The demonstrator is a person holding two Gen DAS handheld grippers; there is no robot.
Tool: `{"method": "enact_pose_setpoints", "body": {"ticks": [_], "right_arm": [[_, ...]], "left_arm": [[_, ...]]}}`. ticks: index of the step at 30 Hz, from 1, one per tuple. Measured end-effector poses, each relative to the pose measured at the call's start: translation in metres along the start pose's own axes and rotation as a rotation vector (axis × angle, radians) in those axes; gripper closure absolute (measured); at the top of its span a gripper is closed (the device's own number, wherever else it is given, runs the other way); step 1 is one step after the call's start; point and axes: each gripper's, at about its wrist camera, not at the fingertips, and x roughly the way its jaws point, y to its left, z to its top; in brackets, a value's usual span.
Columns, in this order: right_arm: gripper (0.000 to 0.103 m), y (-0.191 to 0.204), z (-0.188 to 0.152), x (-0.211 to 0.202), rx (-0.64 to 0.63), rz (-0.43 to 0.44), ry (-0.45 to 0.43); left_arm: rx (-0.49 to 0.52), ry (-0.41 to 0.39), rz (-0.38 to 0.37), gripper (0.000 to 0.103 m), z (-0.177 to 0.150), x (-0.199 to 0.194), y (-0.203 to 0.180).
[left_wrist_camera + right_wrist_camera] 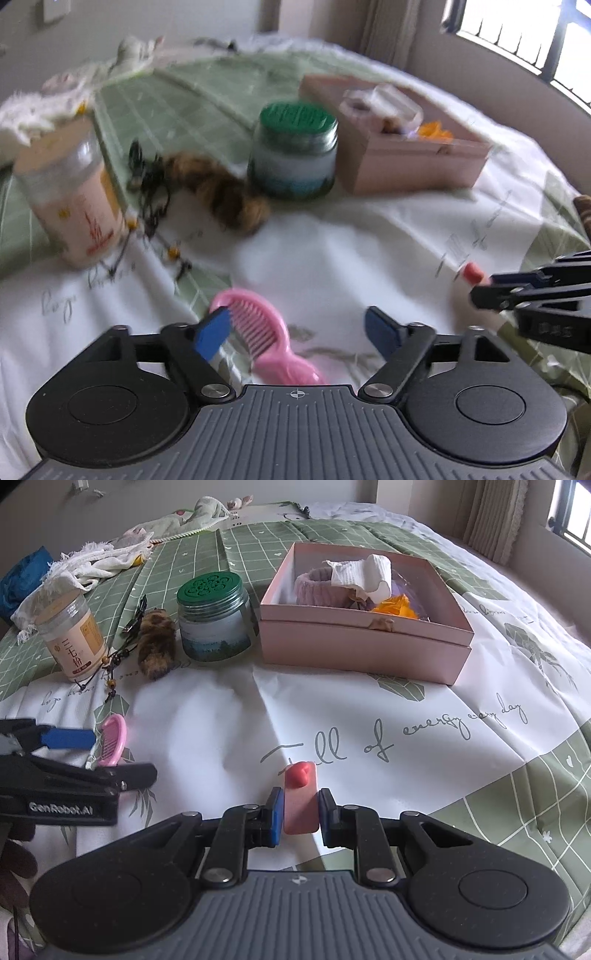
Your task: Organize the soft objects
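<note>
Two hand-held grippers work over the bed (406,716). Right hand-held gripper (300,812) is clamped on a flat pink pad with a red knob (300,794), low over the sheet. Left hand-held gripper (295,328) hangs with jaws apart, pink comb (266,332) between them. Pink box (365,653) lies ahead of the right one, already holding soft things. Likely next: carry the pad forward, over the near wall, then release.

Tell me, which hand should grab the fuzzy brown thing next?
Probably the left. The left gripper is open and empty, on the same side as the fuzzy brown thing. The right gripper is busy, shut on a pink pad.
</note>
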Motion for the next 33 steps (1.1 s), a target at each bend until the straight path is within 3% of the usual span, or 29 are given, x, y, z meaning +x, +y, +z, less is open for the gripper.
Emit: {"method": "enact_pose_setpoints", "body": {"ticks": [2, 5, 9, 11, 12, 13, 17, 29, 32, 33], "right_arm": [[0.084, 0.001, 0.000, 0.001, -0.002, -0.002, 0.001], [0.084, 0.001, 0.000, 0.001, -0.006, -0.003, 0.001], [0.084, 0.001, 0.000, 0.001, -0.007, -0.003, 0.001], [0.084, 0.001, 0.000, 0.001, -0.007, -0.003, 0.002], [0.084, 0.002, 0.000, 0.001, -0.009, -0.004, 0.002], [0.084, 0.002, 0.000, 0.001, -0.010, -0.005, 0.004], [0.084, 0.002, -0.001, 0.003, -0.018, -0.006, 0.009], [0.084, 0.005, 0.000, 0.005, -0.028, -0.008, 0.015], [0.084, 0.005, -0.001, 0.005, -0.030, -0.009, 0.017], [0.084, 0.006, -0.001, 0.005, -0.030, -0.009, 0.018]], "left_arm": [[0.012, -0.013, 0.023, 0.024, 0.001, -0.003, -0.001], [-0.021, 0.038, 0.072, 0.025, 0.002, 0.006, 0.007], [-0.015, 0.058, 0.070, 0.027, 0.001, 0.009, 0.009], [0.019, 0.034, 0.007, 0.043, 0.001, 0.005, 0.004], [0.034, 0.023, -0.036, 0.059, 0.001, 0.003, 0.000], [0.056, 0.015, -0.063, 0.066, 0.000, 0.002, -0.005], [0.114, 0.020, 0.003, 0.066, -0.006, 0.005, -0.015], [-0.105, -0.056, 0.184, 0.066, 0.004, -0.005, 0.030], [-0.138, -0.022, 0.170, 0.066, 0.004, 0.003, 0.039], [-0.132, -0.006, 0.159, 0.061, 0.005, 0.008, 0.038]]}}
